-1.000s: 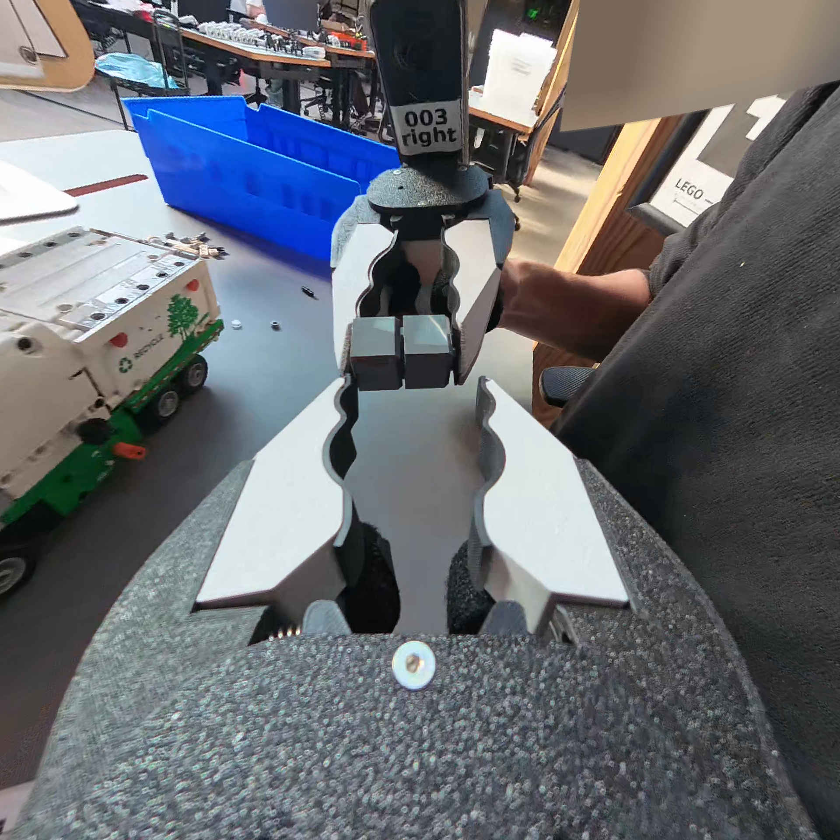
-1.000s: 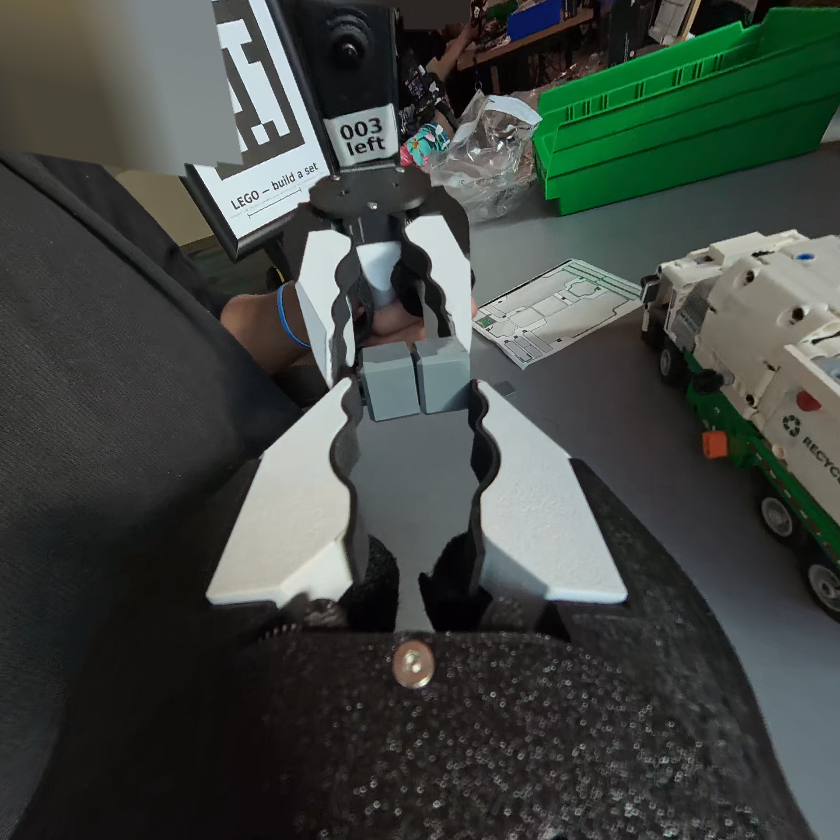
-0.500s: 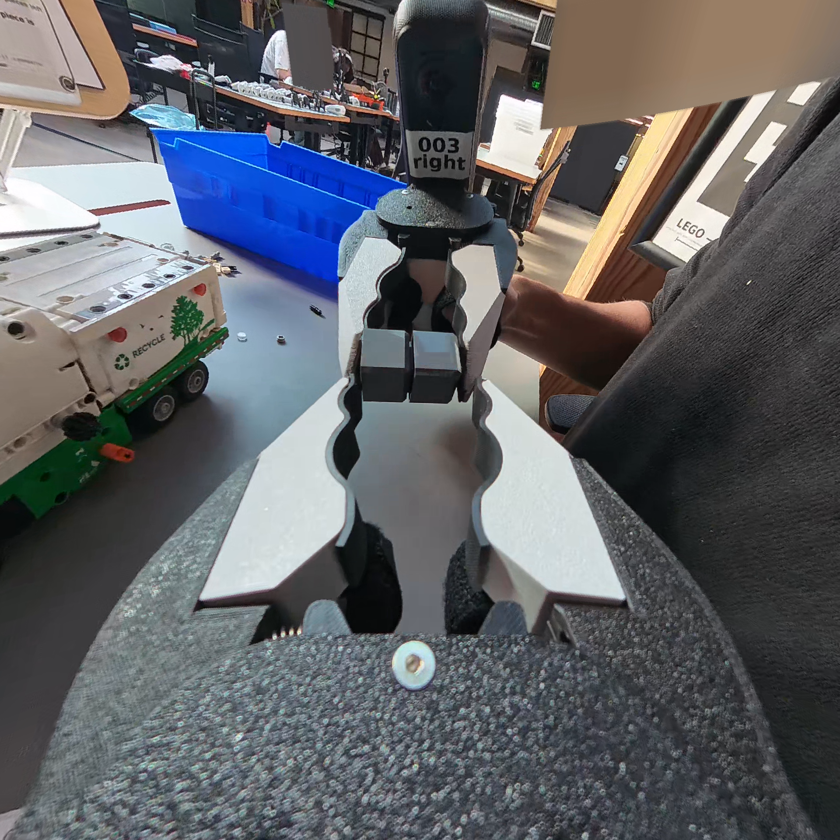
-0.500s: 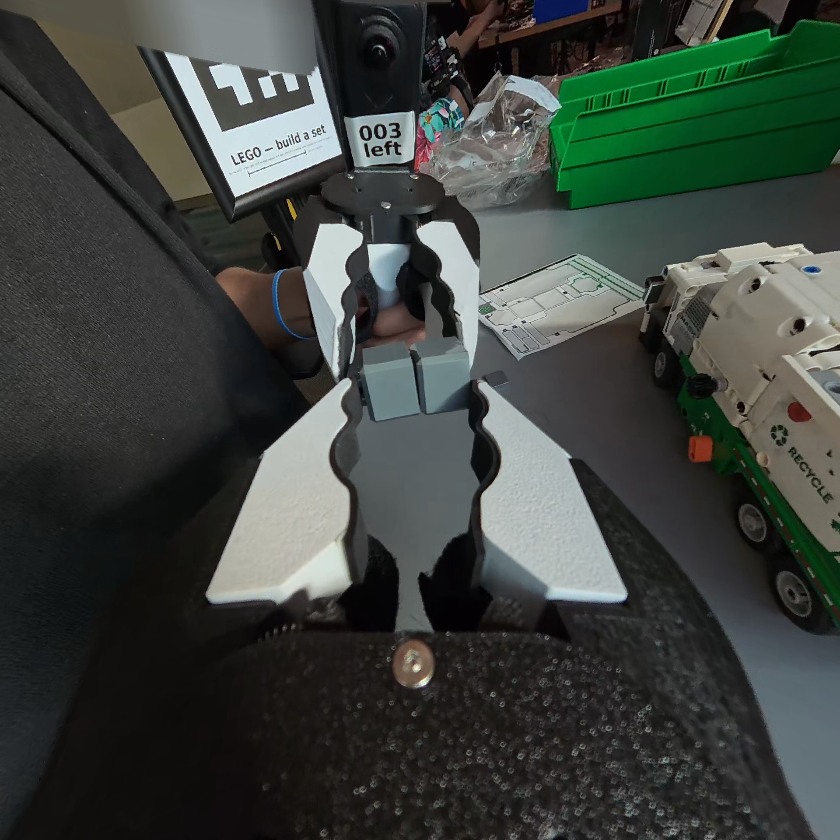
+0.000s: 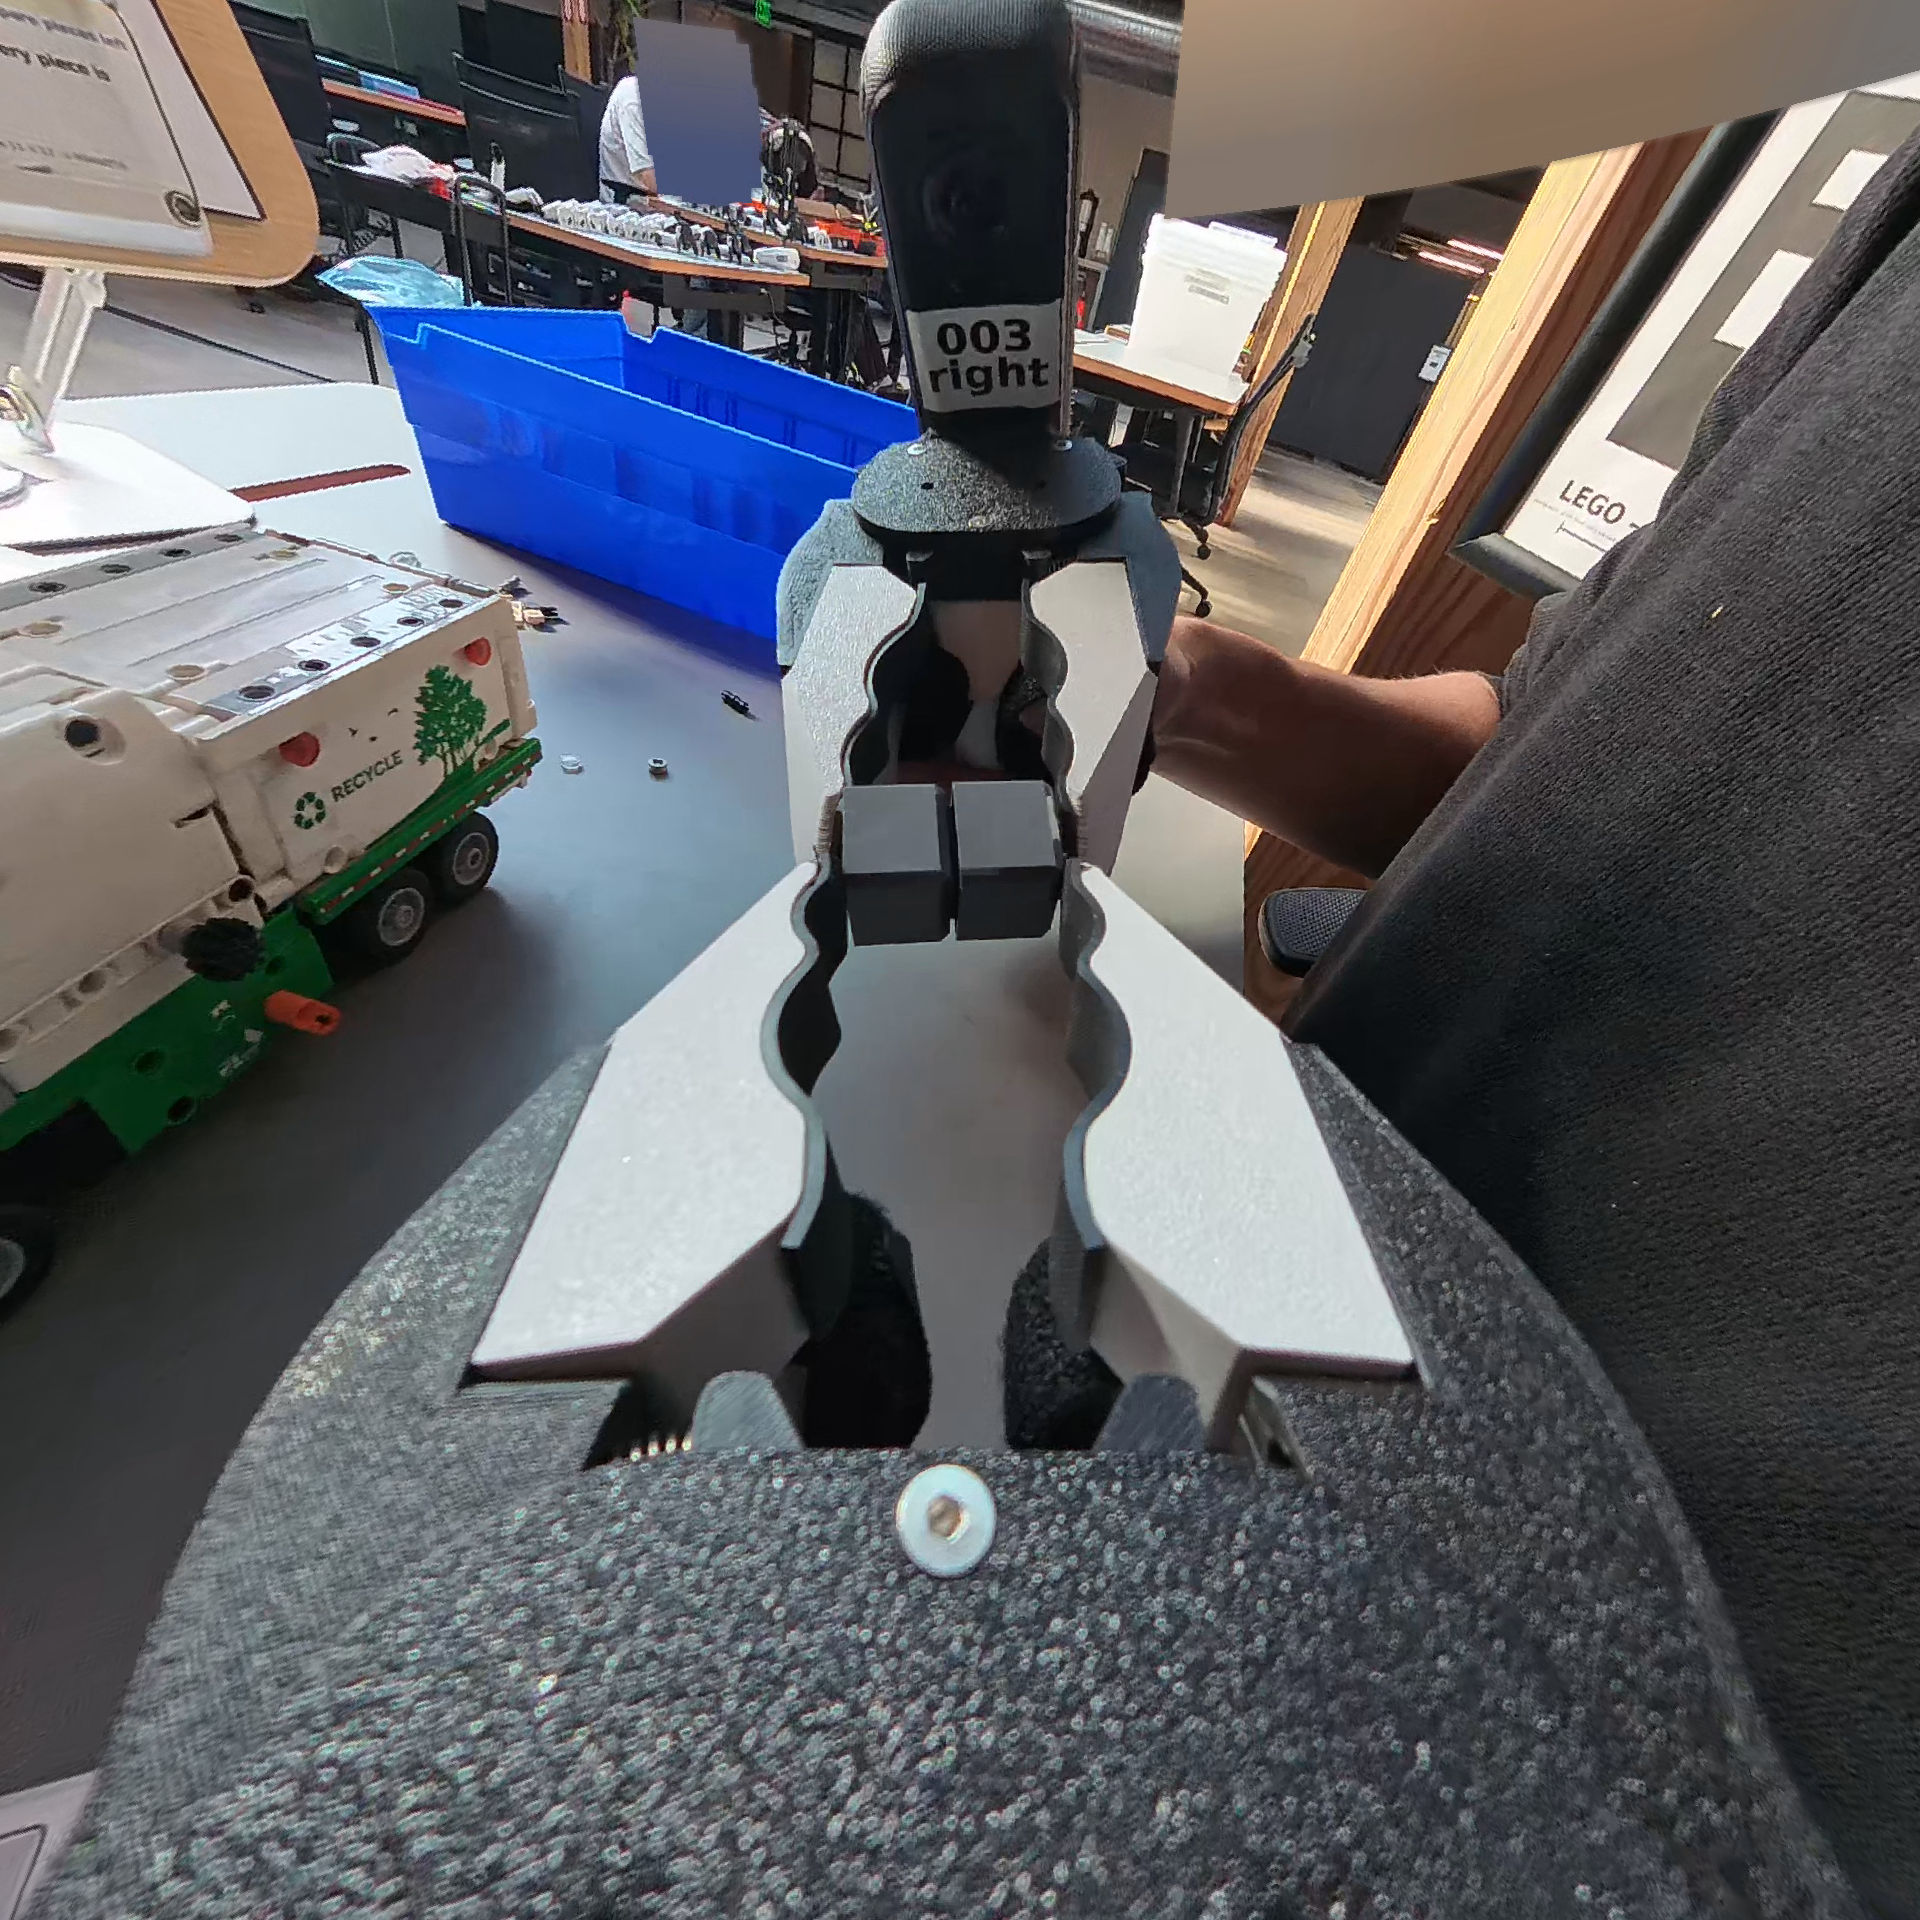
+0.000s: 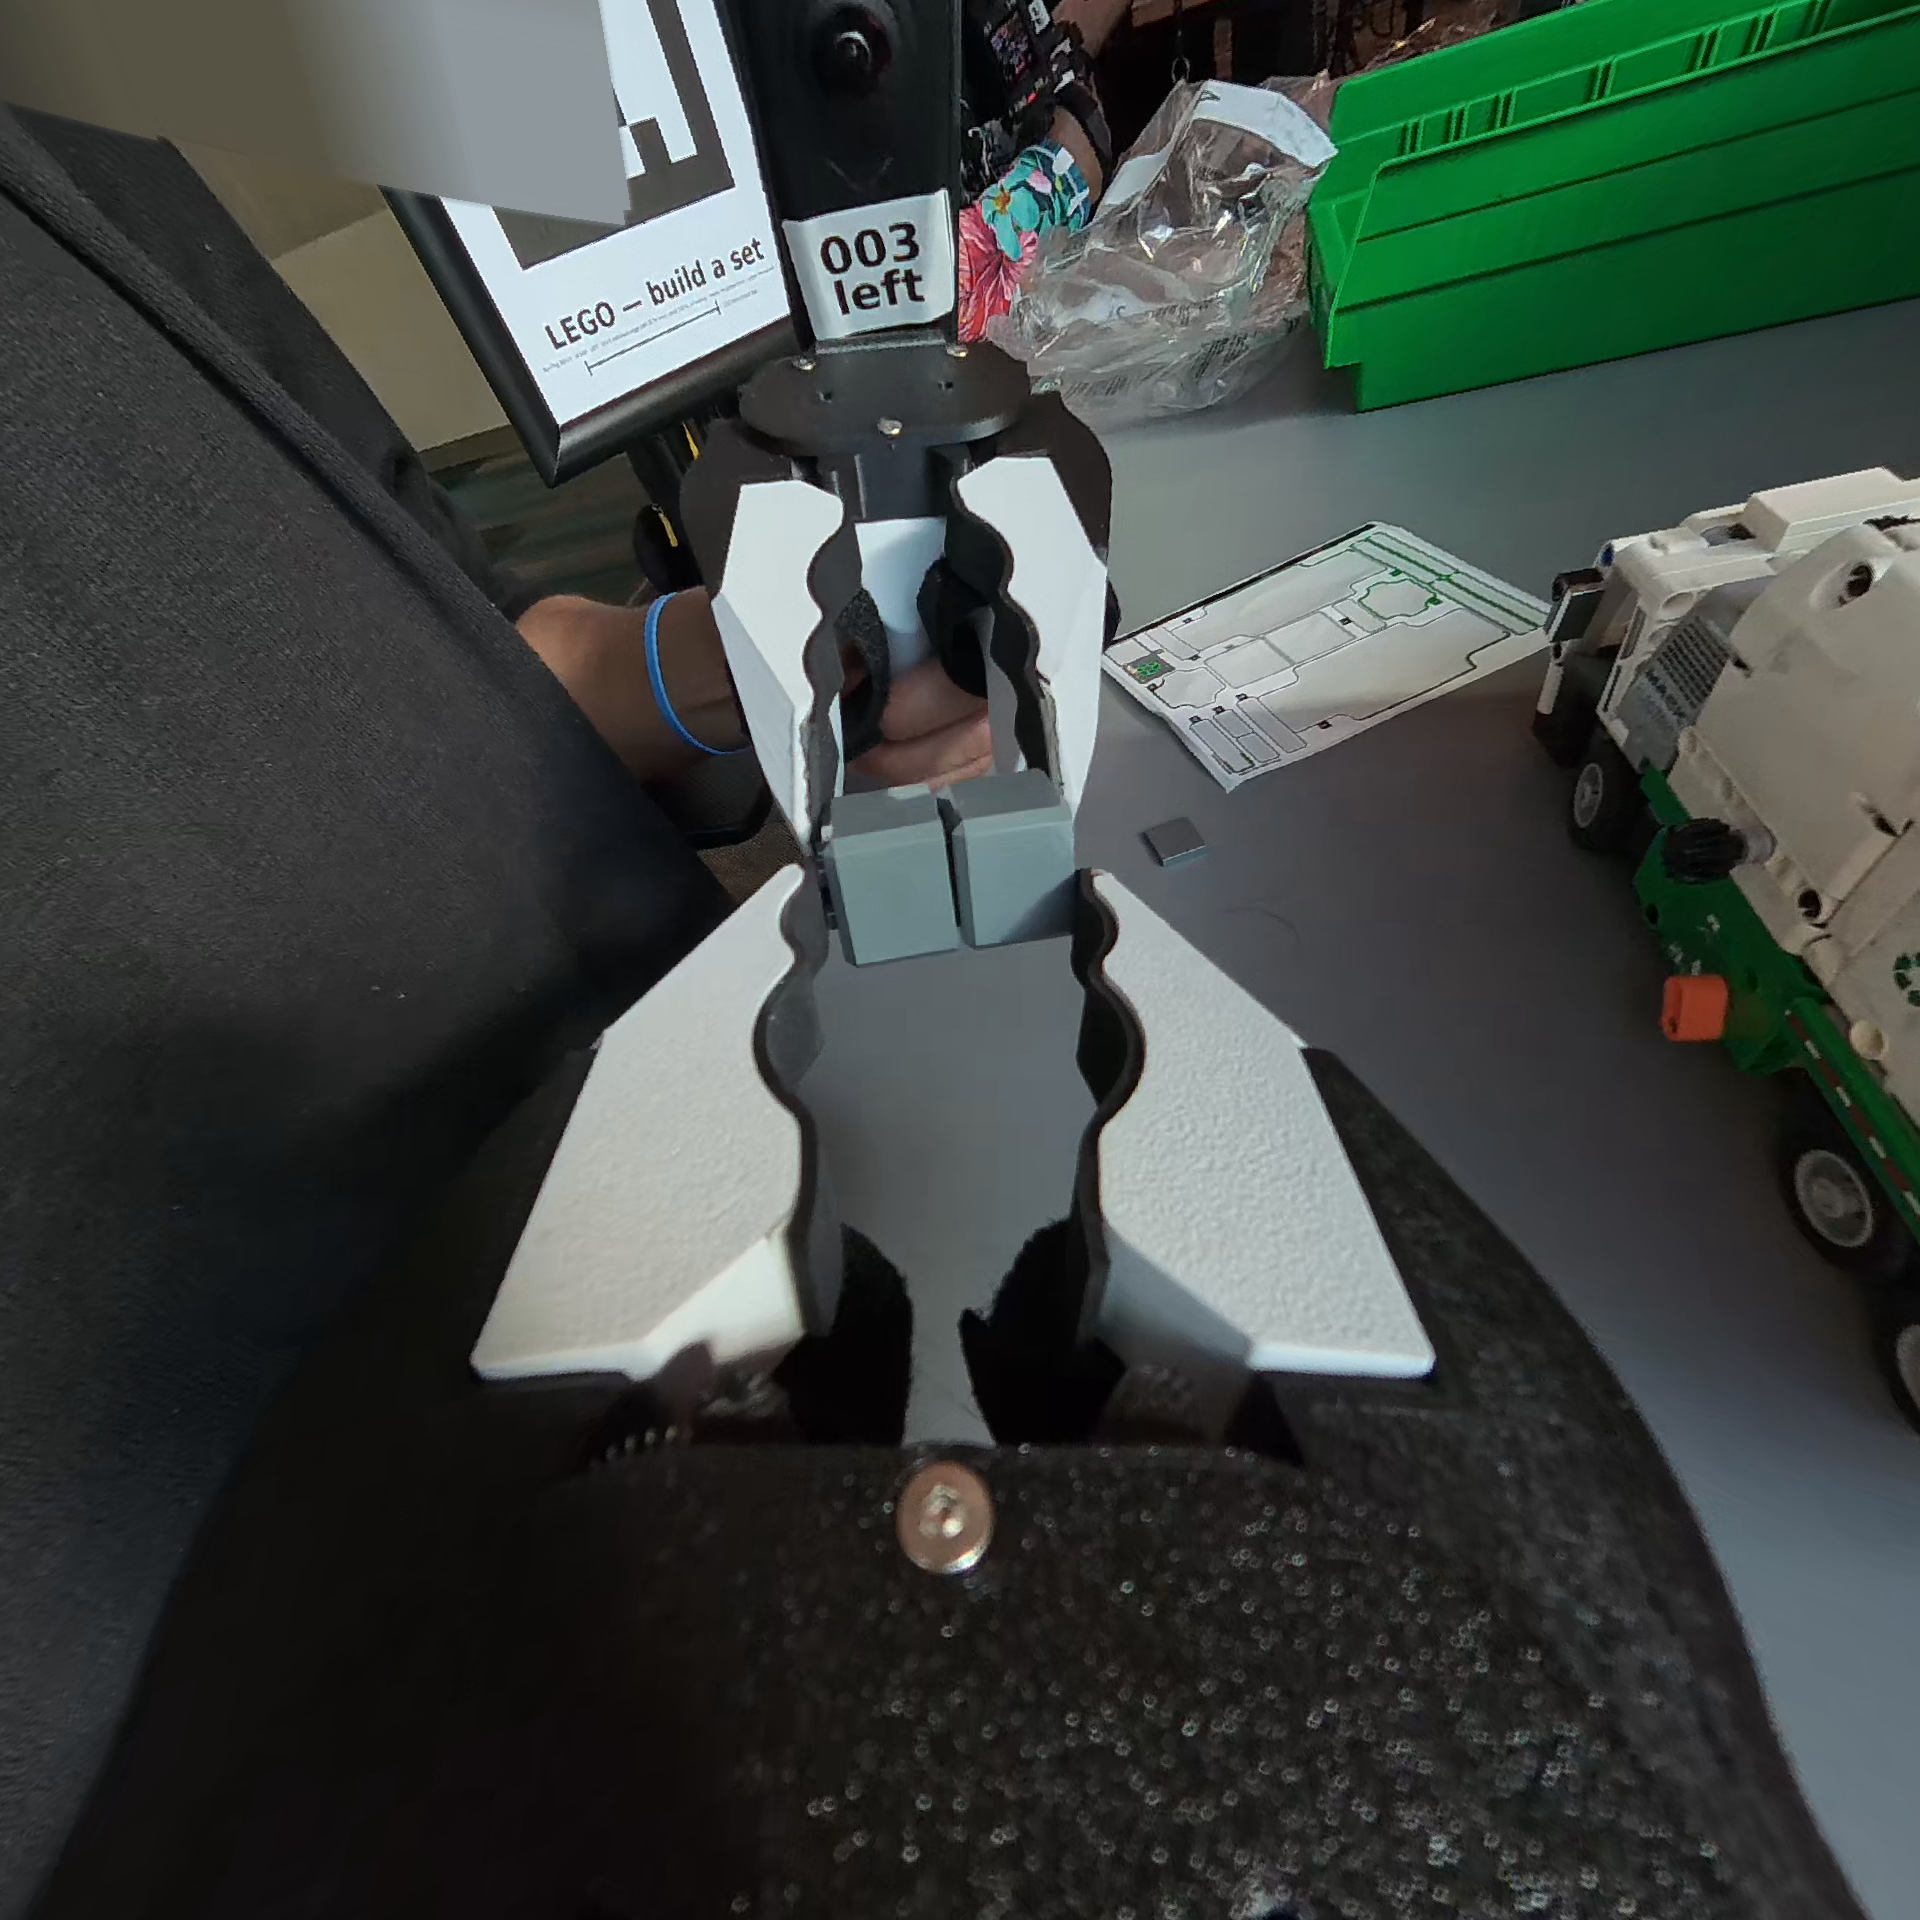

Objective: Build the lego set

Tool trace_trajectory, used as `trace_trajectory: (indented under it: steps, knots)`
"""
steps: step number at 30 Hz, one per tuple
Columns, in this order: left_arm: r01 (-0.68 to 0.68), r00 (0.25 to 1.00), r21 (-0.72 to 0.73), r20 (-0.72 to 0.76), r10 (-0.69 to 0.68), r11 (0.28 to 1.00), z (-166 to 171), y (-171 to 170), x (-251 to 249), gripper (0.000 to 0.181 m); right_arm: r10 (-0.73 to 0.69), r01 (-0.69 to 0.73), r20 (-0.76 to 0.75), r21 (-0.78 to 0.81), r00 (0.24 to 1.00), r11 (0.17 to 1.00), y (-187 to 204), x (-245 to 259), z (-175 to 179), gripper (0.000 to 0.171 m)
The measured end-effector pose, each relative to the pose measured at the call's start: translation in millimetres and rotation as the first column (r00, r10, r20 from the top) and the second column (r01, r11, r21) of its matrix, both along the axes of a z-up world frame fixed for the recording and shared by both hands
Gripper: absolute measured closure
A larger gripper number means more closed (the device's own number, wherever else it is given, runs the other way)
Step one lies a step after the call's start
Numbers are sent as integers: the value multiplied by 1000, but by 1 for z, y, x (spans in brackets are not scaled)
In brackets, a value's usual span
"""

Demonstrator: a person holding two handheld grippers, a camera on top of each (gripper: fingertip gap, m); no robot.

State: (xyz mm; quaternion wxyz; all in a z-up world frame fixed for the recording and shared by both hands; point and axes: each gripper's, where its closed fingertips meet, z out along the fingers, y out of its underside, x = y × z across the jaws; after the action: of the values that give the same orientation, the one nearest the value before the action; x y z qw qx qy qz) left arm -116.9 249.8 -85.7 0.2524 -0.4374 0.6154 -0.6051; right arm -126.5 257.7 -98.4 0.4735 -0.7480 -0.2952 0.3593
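While my left gripper point(image 6: 951, 883) and right gripper point(image 5: 951, 878) meet tip to tip, both clenched on nothing, the truck point(image 5: 260, 790) stands untouched alongside. I'd open one gripper and come down squarely over the small grey tile point(image 6: 1174, 840).

The toy truck point(image 5: 239, 831) runs off the left wrist view's edge at nine o'clock, its front end out of sight; in the right wrist view it point(image 6: 1766, 831) is cut at three o'clock. The green bin point(image 6: 1621, 197) runs off at one o'clock. Small loose pieces point(image 5: 613, 766) near the blue bin point(image 5: 623, 478) are too tiny to identify.
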Motion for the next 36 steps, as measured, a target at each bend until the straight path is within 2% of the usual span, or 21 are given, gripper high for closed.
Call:
trace_trajectory:
  steps: [12, 18, 20, 21, 25, 29, 32, 34, 36]
  knots:
    - [21, 1000, 40, -12, -21, 999, -3, -7, -3, 143, 23, -22, 4, -34, 1000, 999, -8, -4, -6, 126]
    - [1, 1000, 28, 8, -1, 1000, 5, -1, -6, 143, -11, 12, -24, 66, 1000, 998, -2, -5, 7, 126]
    - [-54, 999, 27, 6, 54, 998, 10, 12, -13, 132, -36, 41, -49, 117, 998, 992, -1, -1, 15, 126]
    - [-83, 997, 16, 12, 83, 996, 13, 20, -18, 133, -54, 61, -50, 132, 997, 989, -1, 1, 18, 126]
    - [-164, 986, -8, 12, 164, 986, 17, 38, -38, 136, -149, 144, 2, 235, 989, 961, 1, 11, 29, 126]
    - [-168, 985, -12, -42, 168, 986, 6, 30, -40, 136, -158, 141, 52, 241, 986, 960, 2, 11, 22, 126]
    - [-124, 987, -136, -120, 108, 983, 1, 11, -25, 127, -143, 106, 113, 283, 983, 953, 3, 1, 14, 126]
    - [-76, 991, -296, -127, 40, 952, 6, -2, -15, 128, -145, 86, 143, 357, 979, 930, 5, -3, 14, 126]
    - [-76, 989, -413, -144, 17, 907, 7, 0, -8, 124, -170, 83, 191, 396, 967, 915, 8, -1, 9, 126]
